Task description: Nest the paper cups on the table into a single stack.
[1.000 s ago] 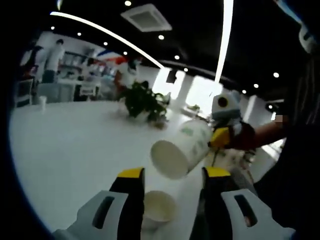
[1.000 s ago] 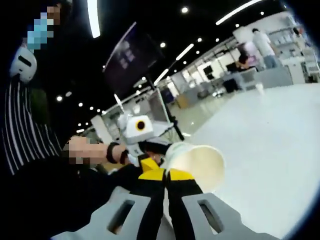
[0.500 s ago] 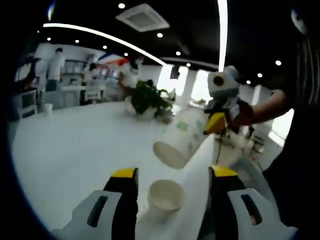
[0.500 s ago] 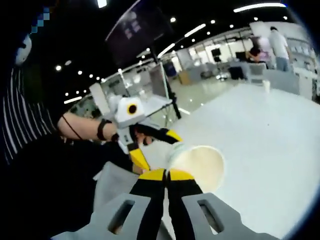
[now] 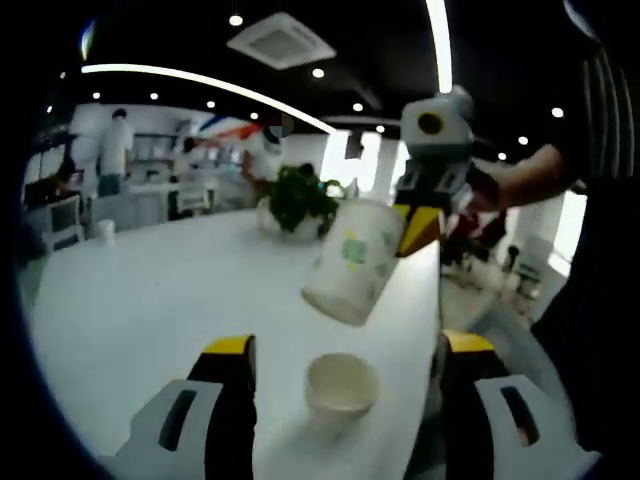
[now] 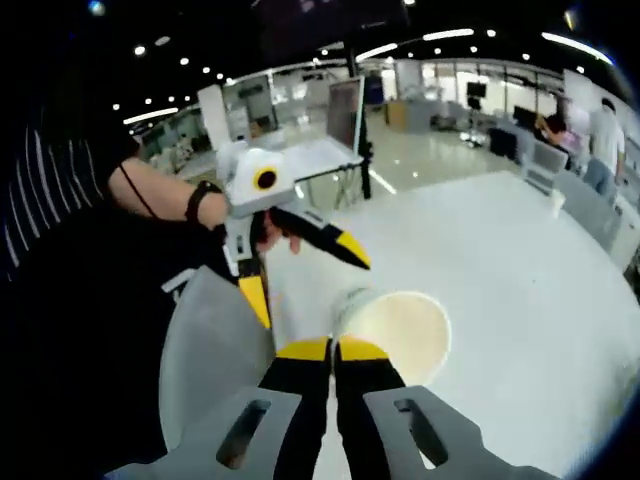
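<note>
Paper cup (image 5: 352,276) clamped by right hand-held gripper (image 6: 334,349), tilted above upright second cup (image 5: 341,384) on white counter (image 5: 150,300); left hand-held gripper (image 5: 343,352) spread wide.

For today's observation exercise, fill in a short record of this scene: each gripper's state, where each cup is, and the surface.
right gripper: jaws shut on held paper cup, tilted in the air
left gripper: jaws open either side of the standing paper cup
standing paper cup: upright on white table
stacking: not yet done
background: potted plant
</note>
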`<act>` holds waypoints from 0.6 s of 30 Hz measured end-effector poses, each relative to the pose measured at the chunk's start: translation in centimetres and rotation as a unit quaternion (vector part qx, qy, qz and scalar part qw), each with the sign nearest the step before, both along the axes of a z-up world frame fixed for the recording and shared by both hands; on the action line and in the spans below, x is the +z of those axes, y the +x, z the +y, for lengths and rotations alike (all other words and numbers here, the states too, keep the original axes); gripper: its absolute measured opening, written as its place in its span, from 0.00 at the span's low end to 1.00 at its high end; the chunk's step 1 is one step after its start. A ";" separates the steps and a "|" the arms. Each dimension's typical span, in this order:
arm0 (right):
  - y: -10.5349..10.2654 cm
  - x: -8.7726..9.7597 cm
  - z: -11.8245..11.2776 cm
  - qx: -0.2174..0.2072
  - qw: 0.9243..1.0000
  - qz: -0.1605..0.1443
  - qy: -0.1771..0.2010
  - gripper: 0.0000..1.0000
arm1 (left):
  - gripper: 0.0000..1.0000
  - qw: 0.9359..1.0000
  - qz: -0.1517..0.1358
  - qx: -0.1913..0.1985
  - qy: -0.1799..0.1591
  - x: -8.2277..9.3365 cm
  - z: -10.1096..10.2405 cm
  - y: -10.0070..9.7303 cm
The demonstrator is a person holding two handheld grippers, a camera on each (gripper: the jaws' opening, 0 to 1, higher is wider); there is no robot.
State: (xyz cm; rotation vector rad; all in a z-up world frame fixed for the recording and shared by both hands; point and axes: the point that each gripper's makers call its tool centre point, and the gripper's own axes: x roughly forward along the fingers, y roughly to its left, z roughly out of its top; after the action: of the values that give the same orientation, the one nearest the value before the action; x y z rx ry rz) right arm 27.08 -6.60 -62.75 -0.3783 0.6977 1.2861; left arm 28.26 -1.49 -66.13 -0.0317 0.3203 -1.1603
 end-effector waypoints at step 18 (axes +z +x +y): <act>0.0 -3.1 0.1 0.067 0.989 -0.015 -0.132 0.00 | 0.98 0.986 -0.048 0.157 0.029 -1.5 6.4 2.7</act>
State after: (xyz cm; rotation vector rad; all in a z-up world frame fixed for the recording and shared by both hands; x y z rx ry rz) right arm 27.05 -6.52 -65.83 -0.6692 0.8306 1.3147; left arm 31.01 4.91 -67.58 0.0243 0.2533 -0.8375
